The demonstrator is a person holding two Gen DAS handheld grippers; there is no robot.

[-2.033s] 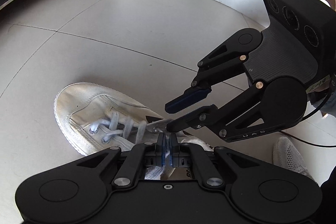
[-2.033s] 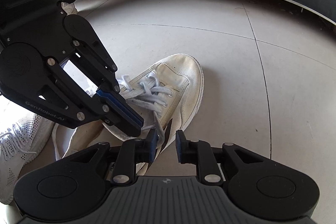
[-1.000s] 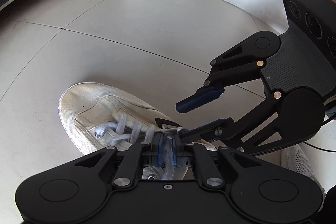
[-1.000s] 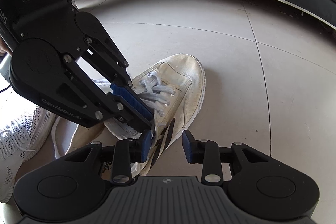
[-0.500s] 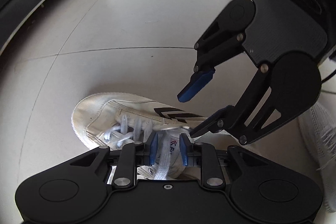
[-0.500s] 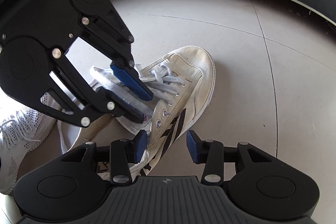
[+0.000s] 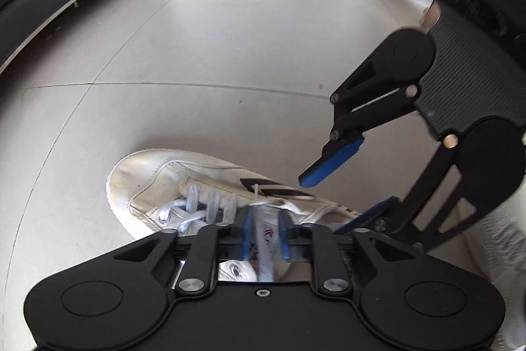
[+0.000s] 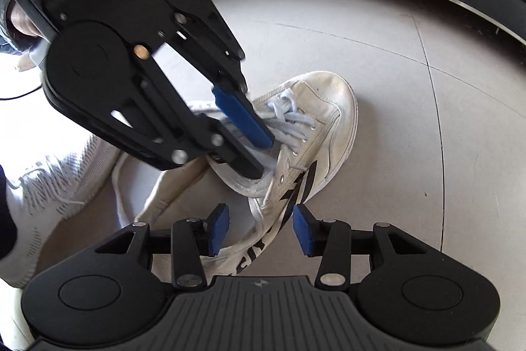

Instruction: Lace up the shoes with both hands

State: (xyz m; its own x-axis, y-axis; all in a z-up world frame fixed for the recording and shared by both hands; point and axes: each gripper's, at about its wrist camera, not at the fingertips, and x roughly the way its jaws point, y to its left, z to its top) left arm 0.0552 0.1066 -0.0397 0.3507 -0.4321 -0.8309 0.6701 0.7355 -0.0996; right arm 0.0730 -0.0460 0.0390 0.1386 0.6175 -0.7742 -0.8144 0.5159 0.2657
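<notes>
We see the white canvas shoe (image 7: 184, 176) lying on the tiled floor (image 7: 203, 55), toe pointing away from both grippers. Our left gripper (image 7: 264, 234) sits over the shoe's tongue (image 7: 263, 236), its blue pads apart on either side of it. Our right gripper (image 8: 259, 227) hovers above the shoe's striped side, fingers spread wide, gripping nothing. The laces (image 8: 289, 117) cross nearer the toe. A second, mesh shoe (image 8: 49, 186) lies beside the heel.

The left tool (image 8: 259, 153) hides the white shoe's (image 8: 325, 107) tongue; the mesh sneaker (image 8: 49, 186) is blurred and edge-cropped.
</notes>
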